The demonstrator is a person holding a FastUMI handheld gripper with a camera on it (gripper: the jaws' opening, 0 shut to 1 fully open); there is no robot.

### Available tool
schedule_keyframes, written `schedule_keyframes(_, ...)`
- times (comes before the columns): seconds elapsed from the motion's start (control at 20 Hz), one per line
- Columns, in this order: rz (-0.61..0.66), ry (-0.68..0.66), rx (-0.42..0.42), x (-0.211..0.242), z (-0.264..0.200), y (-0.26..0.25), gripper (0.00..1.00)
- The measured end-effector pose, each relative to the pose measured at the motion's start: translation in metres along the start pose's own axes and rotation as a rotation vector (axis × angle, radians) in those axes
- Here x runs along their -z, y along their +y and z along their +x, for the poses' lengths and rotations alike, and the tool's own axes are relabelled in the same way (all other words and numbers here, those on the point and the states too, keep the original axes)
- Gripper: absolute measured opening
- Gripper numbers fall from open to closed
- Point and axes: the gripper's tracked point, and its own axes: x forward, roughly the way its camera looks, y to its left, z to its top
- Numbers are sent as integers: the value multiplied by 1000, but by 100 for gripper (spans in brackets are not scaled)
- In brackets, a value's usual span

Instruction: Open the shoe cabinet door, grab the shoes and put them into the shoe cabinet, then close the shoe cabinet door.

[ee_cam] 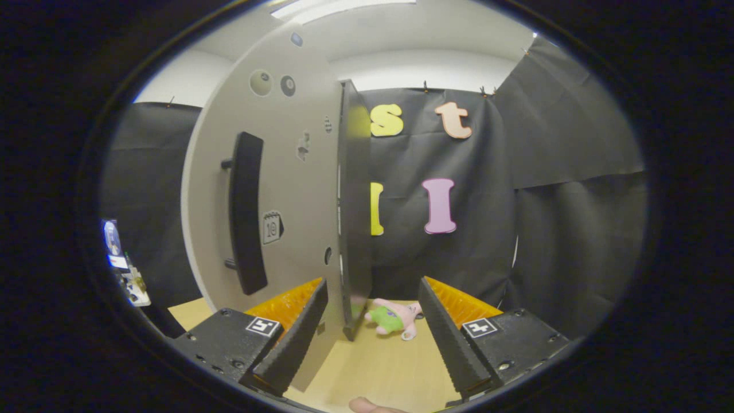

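Gripper (373,321) wide open, fingers well apart, nothing held between them. The left finger (298,332) sits just beside the lower edge of the shoe cabinet door (281,189); whether it touches, I cannot tell.

Door is swung out, seen nearly edge-on, its dark front edge (352,212) running upright just ahead of the gap between the fingers. Long axis vertical; pale outer face turned toward the left. A long black handle (246,212) stands upright on that face, held off it by two short posts.

Beyond the fingers, on the light wooden floor (378,367), a small pink and green plush toy (395,316) lies just past the door's bottom corner. Black cloth wall (562,172) behind. A fingertip (367,406) shows at the near edge, below the fingers.
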Motion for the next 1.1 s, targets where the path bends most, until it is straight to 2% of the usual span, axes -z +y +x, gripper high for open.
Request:
schedule_keyframes(0.1,0,-13,-57,-3,-6,25,99)
schedule_keyframes(0.15,-9,-9,-56,-1,-5,31,98)
schedule_keyframes(0.6,-70,7,91,-4,-10,41,93)
schedule_keyframes(0.7,-68,2,90,-5,-7,49,93)
schedule_keyframes(0.95,-54,13,30,-2,-2,87,93)
schedule_keyframes(1.1,-94,7,55,-5,1,103,93)
